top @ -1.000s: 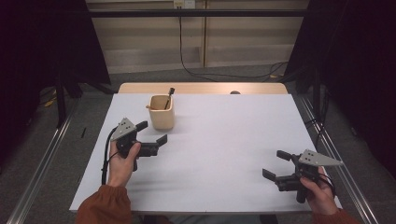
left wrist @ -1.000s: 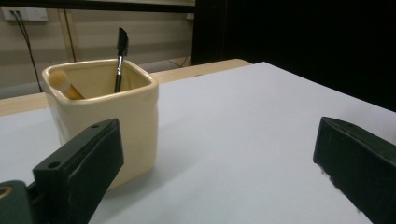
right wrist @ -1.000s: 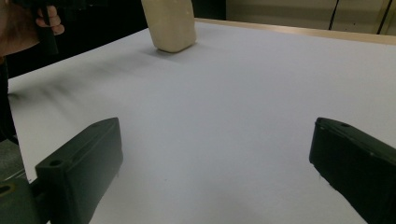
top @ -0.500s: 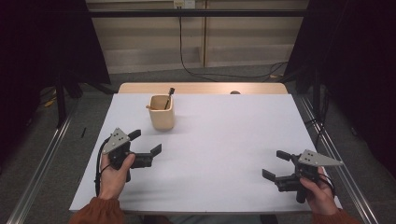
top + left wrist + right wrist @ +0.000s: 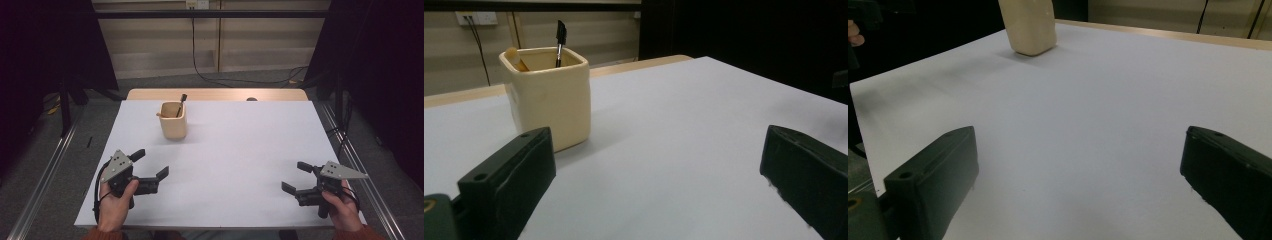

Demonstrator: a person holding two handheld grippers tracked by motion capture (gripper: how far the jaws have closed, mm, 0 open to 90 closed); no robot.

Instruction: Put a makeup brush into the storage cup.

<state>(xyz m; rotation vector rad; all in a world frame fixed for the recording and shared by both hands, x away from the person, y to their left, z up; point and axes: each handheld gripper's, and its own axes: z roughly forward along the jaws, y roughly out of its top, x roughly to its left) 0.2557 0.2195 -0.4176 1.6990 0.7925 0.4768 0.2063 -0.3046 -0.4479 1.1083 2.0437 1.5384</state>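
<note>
White worktop (image 5: 240, 150) in a dim room, cream cup (image 5: 173, 120) with a pen (image 5: 181, 103) toward the far left, left tool (image 5: 150, 167) and right tool (image 5: 295, 177) low at the near corners, jaws wide, holding nothing.

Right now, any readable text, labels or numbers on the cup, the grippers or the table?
None readable.
Cream cup: plain walls, no print.
Left gripper and right gripper: grey plates and black jaws unmarked.
White table: bare.
Wall outlet: too small to tell.

Pen (image 5: 180, 103) in cup (image 5: 173, 121), table (image 5: 240, 150) rear-left
</note>
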